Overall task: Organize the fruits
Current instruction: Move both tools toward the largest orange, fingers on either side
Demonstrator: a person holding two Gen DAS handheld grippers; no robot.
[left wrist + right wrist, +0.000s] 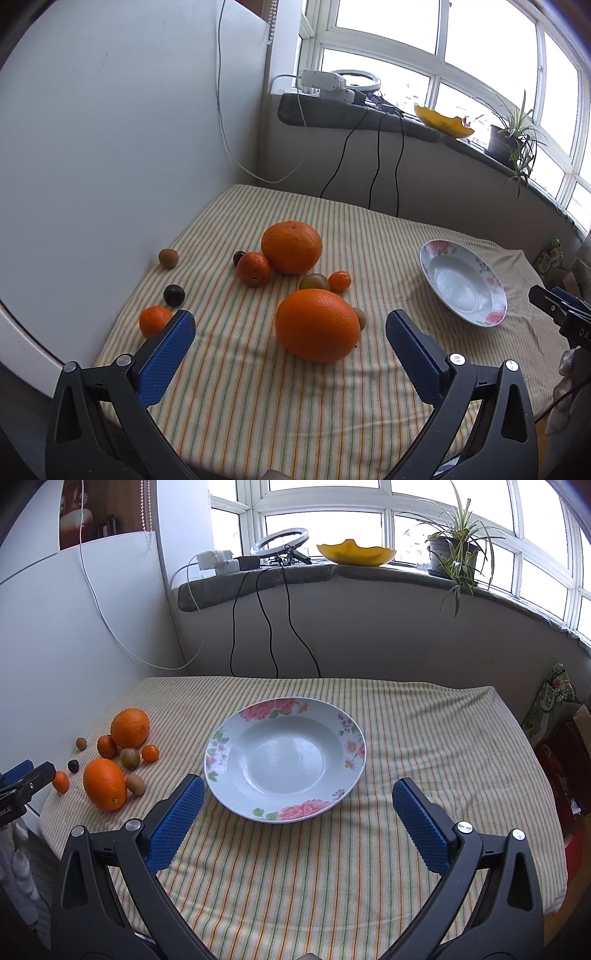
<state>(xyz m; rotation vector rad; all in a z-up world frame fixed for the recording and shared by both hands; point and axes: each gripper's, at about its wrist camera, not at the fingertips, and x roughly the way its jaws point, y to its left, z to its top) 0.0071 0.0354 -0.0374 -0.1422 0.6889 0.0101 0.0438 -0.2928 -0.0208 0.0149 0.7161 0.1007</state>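
The left gripper (290, 328), jaws wide and empty, has the near large orange (317, 325) lying just ahead between them, long axis crosswise, while the equally open right gripper (297, 799) faces the empty floral plate (221, 771).

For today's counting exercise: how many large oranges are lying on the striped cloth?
2. The near large orange lies between the open fingers of the left gripper; the far large orange sits behind it, beside a small mandarin. None seems hidden.

Empty floral plate (284, 760), right claw (297, 799) spread
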